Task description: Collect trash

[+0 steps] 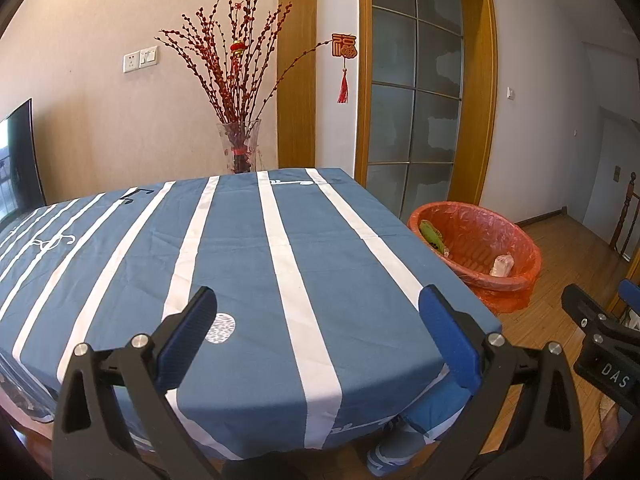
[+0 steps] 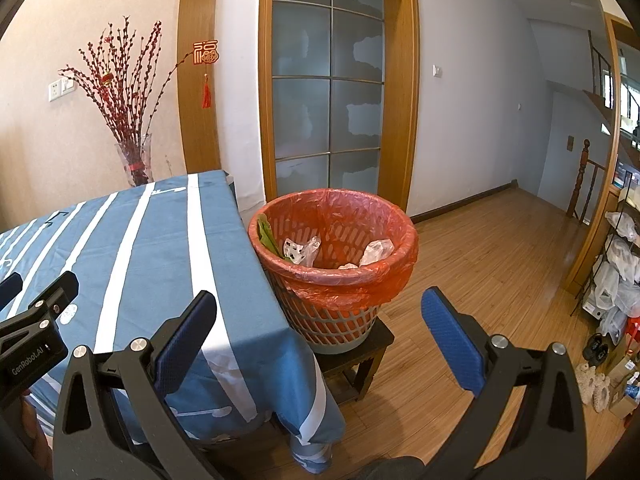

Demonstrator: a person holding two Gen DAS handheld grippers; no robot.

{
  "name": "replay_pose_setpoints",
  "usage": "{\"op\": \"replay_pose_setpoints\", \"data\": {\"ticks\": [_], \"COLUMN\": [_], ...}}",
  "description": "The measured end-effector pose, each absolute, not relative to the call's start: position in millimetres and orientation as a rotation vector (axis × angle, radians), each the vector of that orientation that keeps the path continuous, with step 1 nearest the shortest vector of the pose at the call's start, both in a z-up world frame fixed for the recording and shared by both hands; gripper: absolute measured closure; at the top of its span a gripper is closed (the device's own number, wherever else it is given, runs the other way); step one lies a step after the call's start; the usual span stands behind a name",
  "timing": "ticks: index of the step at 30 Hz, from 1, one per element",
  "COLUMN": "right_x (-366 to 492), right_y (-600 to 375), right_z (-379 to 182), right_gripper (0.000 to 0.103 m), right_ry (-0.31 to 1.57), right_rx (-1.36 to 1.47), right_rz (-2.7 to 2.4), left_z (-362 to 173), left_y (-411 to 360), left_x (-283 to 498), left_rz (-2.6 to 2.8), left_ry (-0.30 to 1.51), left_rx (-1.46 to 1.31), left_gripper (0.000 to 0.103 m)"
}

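My left gripper [image 1: 318, 312] hovers over the near edge of the surface [image 1: 240, 248], its blue-padded fingers [image 1: 188, 340] spread wide and released, holding nothing. My right gripper [image 2: 318, 312] is positioned off the right corner of the surface, above the wooden floor [image 2: 500, 264]; its fingers [image 2: 452, 344] are likewise spread apart and empty. The surface is covered by a blue cloth with white stripes [image 1: 288, 260]. The waste basket [image 2: 334, 264] stands just beside the right edge of the surface, raised on a small dark stool [image 2: 360, 356]. It is a lattice-walled bin lined with an orange-red plastic bag [image 2: 348, 292] folded over the rim. Inside the basket lie the collected items: a green wrapper [image 2: 268, 236] against the left wall, a crumpled clear wrapper with dark spots [image 2: 300, 250], and another crumpled clear plastic piece [image 2: 376, 252] toward the right. Behind the surface, a glass vase with red branches [image 1: 238, 92] stands against the wall. Each gripper is visible at the edge of the other's view.
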State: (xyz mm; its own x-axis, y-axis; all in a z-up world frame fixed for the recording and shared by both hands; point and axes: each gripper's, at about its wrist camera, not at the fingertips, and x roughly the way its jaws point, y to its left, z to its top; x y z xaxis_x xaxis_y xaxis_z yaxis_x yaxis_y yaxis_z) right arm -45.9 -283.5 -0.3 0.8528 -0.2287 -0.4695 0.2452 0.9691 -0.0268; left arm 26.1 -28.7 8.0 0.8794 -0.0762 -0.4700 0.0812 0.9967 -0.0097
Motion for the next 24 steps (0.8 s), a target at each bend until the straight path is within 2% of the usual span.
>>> {"op": "replay_pose_setpoints", "data": {"ticks": [24], "right_x": [-45.2], "right_y": [-282.4], "right_z": [-0.1], "right_gripper": [0.002], "right_ry": [0.491], "right_rx": [0.035], "right_rz": [-0.25], "left_z": [11.1], "left_y": [-31.5], "left_x": [22.7], "left_rz": [-0.086], "left_ry": [0.479], "left_rx": [0.007], "left_gripper": [0.004]}}
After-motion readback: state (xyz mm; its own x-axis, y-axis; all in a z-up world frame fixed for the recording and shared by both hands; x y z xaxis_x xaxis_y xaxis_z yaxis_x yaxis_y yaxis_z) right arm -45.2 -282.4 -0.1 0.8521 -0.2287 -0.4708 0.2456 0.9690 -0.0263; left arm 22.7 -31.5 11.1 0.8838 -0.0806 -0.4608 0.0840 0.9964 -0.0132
